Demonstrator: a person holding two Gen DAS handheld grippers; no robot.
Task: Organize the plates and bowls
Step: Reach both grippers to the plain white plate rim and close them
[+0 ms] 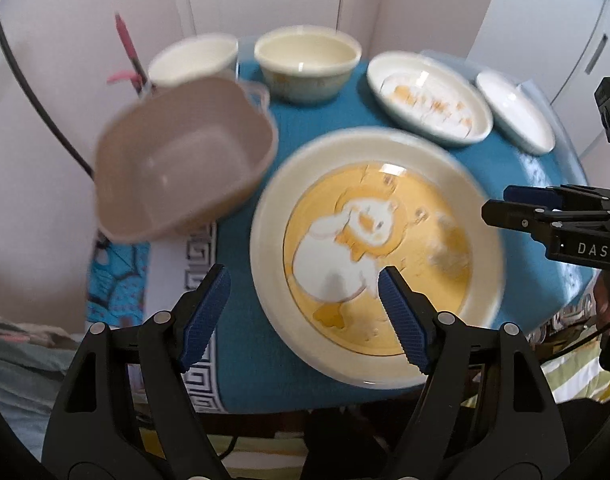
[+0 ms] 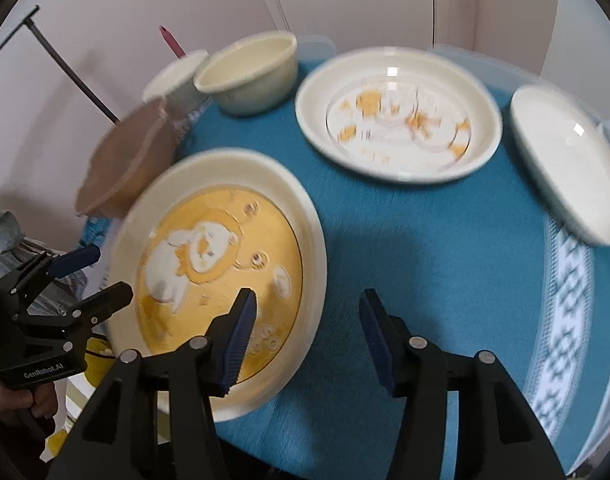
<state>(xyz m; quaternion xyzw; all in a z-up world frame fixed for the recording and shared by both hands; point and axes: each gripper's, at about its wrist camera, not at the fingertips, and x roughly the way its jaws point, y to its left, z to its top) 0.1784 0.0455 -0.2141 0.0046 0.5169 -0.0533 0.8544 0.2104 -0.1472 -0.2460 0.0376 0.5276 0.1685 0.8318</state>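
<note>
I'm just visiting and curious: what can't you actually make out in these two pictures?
- Patterned plate: its orange motifs are motion-blurred in both views.
- White plate: far end cut off by the right wrist view's edge.
- Pink basin: interior hidden in the right wrist view, seen side-on behind the duck plate.

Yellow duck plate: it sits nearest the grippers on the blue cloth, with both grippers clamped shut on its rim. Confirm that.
Not quite. The yellow duck plate does sit nearest on the blue cloth, but neither gripper is clamped: the left gripper and right gripper are both open, holding nothing, as each wrist view shows.
</note>
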